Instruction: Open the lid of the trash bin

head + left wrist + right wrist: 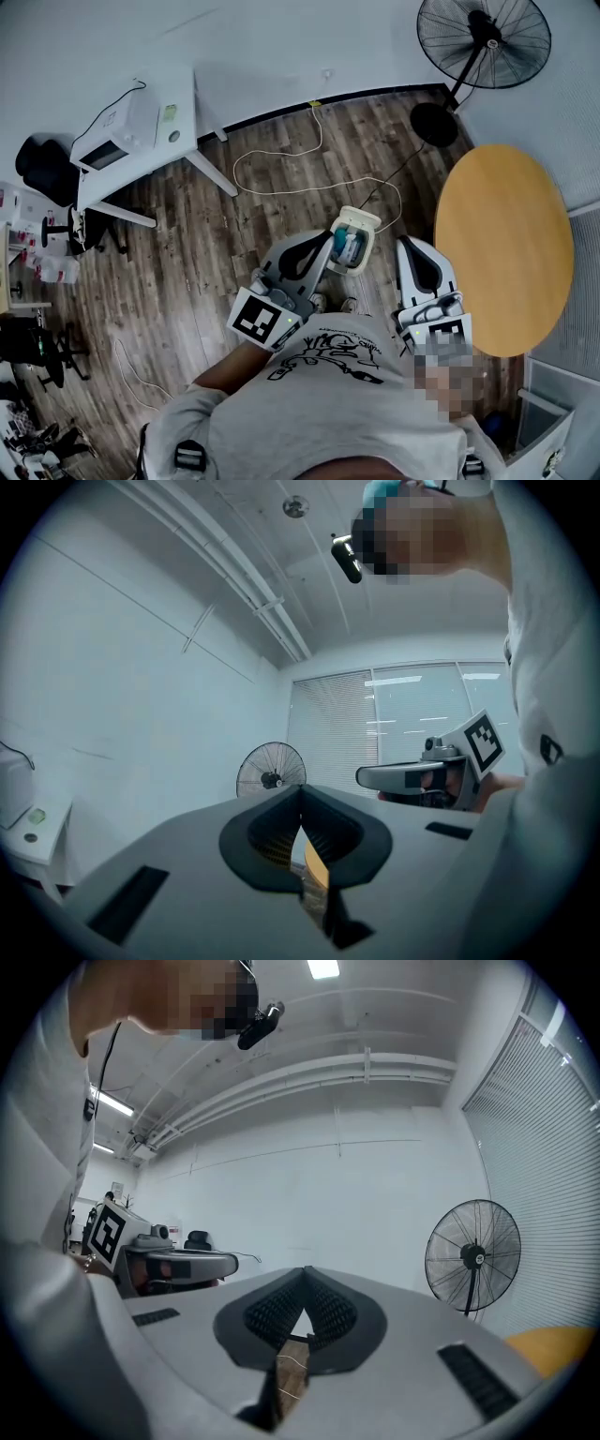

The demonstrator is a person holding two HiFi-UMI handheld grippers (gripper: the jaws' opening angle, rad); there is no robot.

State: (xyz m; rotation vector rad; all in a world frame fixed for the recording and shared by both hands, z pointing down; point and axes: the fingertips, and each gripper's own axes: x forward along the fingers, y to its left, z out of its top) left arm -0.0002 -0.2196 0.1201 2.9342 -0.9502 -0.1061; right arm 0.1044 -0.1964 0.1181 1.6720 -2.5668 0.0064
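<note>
Surroundings: wood-plank floor (187, 272) with a pale cable (281, 187) looped across it. A black floor fan (483, 39) with a round wire guard stands near the far wall. A round table (502, 248) with a smooth yellow top sits at the person's right, and a white desk (178, 141) carrying a white boxy appliance (111, 141) at the left, with a black office chair (42, 169) beside it. Nothing stands between the grippers and the bin.

Task item: the trash bin (361, 225), a small cream rectangular box with rounded corners, stands on the floor just ahead of the person's feet. In the head view it lies between the two grippers, partly overlapped by the left one's tip. Teal and white show at its top; the lid's position cannot be made out.

Left gripper (300, 791): grey shell, dark ribbed pads, jaws together at the tips, nothing between them. Held level at chest height, pointing into the room.

Right gripper (305, 1277): same build, jaws closed tip to tip, empty. Held level, parallel to the left one and apart from it.
</note>
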